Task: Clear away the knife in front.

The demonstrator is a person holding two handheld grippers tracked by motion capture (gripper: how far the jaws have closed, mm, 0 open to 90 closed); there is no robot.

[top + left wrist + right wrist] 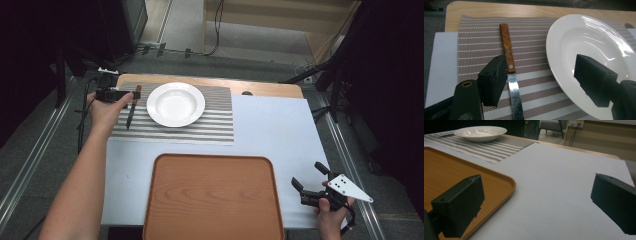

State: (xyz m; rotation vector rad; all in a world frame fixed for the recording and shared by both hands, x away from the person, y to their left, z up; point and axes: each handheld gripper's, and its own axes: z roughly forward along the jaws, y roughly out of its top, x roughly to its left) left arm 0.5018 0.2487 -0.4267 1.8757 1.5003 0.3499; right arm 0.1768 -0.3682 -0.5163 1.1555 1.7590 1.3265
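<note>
From the high view I see my left gripper (131, 95) out over the far-left part of the table, at the left edge of the striped placemat (210, 125). A knife (132, 111) with a wooden handle lies on that mat just left of the white plate (175, 104), handle away from me and blade toward me. The plate is a shallow, rimmed dish and I see nothing in it. Nearer to me, the wooden tray (212, 197) sits on the white table cover (280, 135), and its bed is bare. My right gripper (307, 180) hangs over the near-right corner of the cover, just right of the tray, jaws spread with nothing between them.

In the left gripper view, the knife (510, 67) runs up between my two black jaws, close against the left one, where handle meets blade. The right jaw stands well off, in front of the plate's (584, 40) rim. The jaws are partly open and the pads are not pressing on the knife. The plate's bowl shows only glare, no food or object. The placemat (479, 45) lies under both knife and plate.

In the right gripper view, my jaws stand wide apart over the white cover (564, 182), gripping nothing. The tray's (506, 182) rounded corner lies by the left jaw, its bare wood surface holding nothing. Far off, the plate (480, 132) rests on the placemat (499, 147); from this low angle I cannot see into its bowl.
</note>
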